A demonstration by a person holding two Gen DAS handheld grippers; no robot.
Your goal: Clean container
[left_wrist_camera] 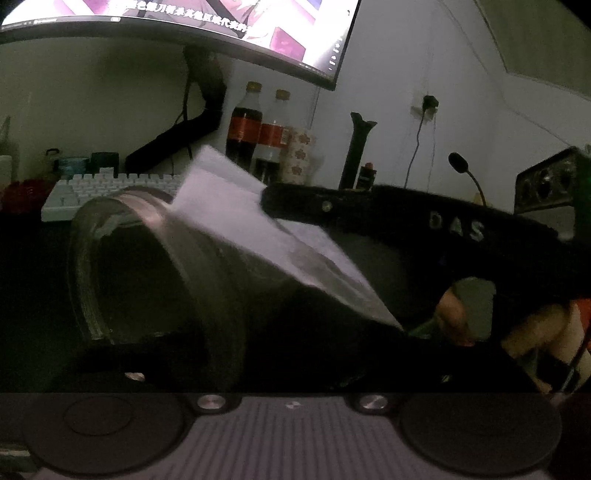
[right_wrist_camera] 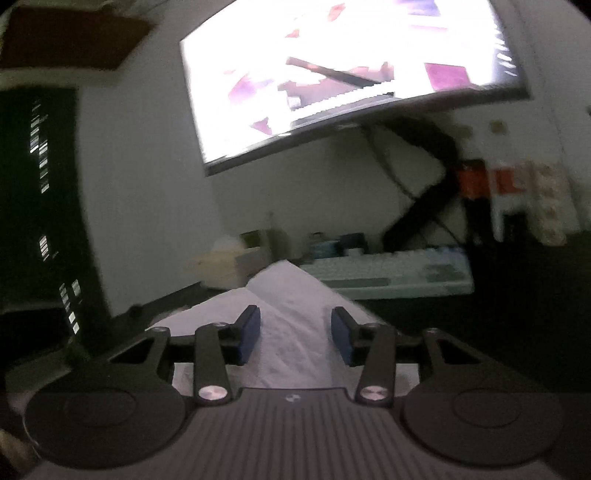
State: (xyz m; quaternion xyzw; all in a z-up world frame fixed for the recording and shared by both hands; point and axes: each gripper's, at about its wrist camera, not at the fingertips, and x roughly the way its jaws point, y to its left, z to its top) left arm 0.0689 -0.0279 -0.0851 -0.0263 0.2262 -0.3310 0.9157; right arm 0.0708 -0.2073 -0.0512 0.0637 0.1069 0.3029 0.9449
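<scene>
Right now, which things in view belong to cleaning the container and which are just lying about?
Part of the job:
clear glass jar
white paper tissue
left gripper
right gripper

Lying about:
white keyboard
two dark cola bottles
lit curved monitor
black gooseneck microphone

"DAS" in pale letters on the black gripper arm (left_wrist_camera: 456, 226); monitor (left_wrist_camera: 207, 22) caption unreadable.

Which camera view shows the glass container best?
The left wrist view: the glass container fills its centre, lying sideways, rim visible, with the white tissue beside it. The right wrist view shows no container, only tissue between the pads.
</scene>
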